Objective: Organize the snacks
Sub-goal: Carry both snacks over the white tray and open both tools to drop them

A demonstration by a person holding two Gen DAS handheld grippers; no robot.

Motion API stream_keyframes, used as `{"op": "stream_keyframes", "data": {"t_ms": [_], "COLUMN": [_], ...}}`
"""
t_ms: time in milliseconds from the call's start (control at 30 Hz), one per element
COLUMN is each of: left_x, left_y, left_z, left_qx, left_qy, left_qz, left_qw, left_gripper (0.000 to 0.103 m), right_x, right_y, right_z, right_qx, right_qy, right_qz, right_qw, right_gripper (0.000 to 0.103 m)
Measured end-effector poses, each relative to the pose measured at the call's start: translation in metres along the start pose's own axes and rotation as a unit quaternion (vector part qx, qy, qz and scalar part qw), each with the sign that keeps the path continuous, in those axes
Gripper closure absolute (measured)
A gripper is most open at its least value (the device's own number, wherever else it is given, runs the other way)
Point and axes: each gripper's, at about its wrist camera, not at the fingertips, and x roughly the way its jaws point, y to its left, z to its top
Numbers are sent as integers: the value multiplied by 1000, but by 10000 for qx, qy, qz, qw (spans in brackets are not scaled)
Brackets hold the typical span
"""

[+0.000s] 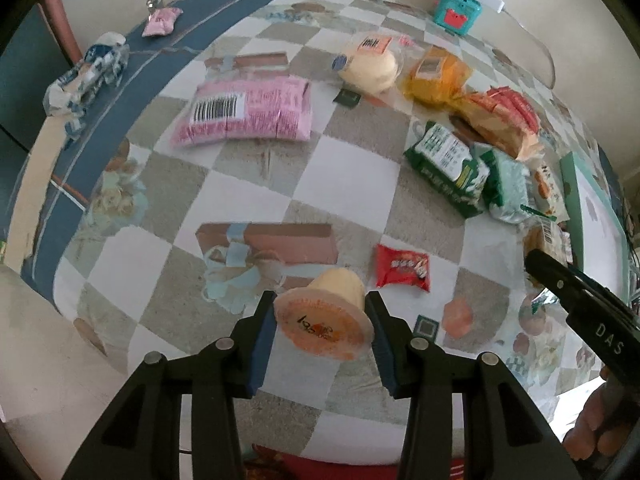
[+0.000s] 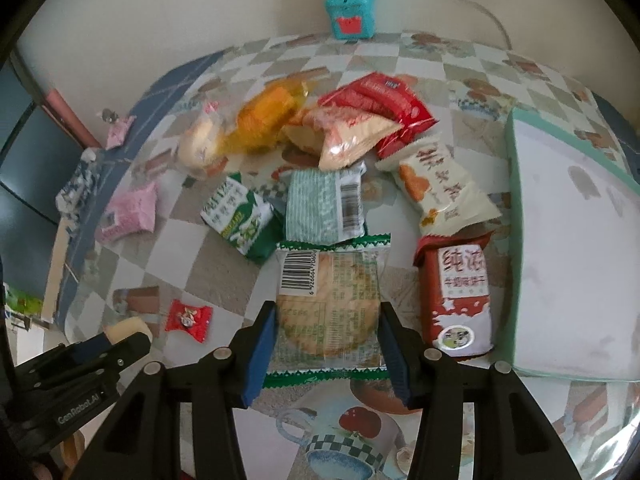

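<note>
In the left wrist view my left gripper [image 1: 322, 330] is shut on an orange jelly cup [image 1: 326, 320], its foil lid facing the camera, just above the checked tablecloth [image 1: 248, 184]. A small red candy packet [image 1: 402, 268] lies right of it. In the right wrist view my right gripper [image 2: 327, 336] is shut on a clear, green-edged cracker packet [image 2: 330, 304]. Beside it lie a red milk-biscuit pack [image 2: 460, 300] and a white rice-cracker packet [image 2: 436, 188]. The left gripper [image 2: 120, 344] shows at lower left, the jelly cup [image 2: 128, 328] partly hidden behind it.
A pale green-rimmed box [image 2: 568, 248] stands at the right. Green packets [image 2: 240, 216], red and yellow bags [image 2: 376, 104] and a bun pile up in the middle. A pink bag [image 1: 244, 110] lies apart. A teal box [image 2: 352, 12] sits at the wall.
</note>
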Motion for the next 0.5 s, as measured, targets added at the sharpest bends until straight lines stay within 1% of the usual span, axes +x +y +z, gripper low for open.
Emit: {"op": "stream_keyframes", "data": {"t_ms": [133, 233, 333, 400, 500], "left_x": [-22, -37, -52, -53, -54], "left_y": [-15, -41, -77, -102, -138], "left_z": [14, 25, 38, 41, 51], "left_qx": [163, 396, 724, 899, 1194], "left_qy": [-139, -273, -397, -444, -458], "left_qz": [61, 97, 91, 44, 16], "left_qw": [9998, 9988, 9965, 9949, 9918], "left_gripper": [57, 57, 57, 57, 57], "right_x": [-12, -24, -34, -38, -46], "right_y": [-9, -20, -39, -55, -82], "right_z": [7, 14, 20, 24, 27], "right_qx": [143, 290, 550, 780, 1143], "right_qy": [-202, -424, -580, -656, -734], "right_qz": [-2, -201, -425, -563, -651], "right_qw": [9997, 9985, 9959, 9932, 9886], "right_gripper": [50, 50, 50, 50, 50]}}
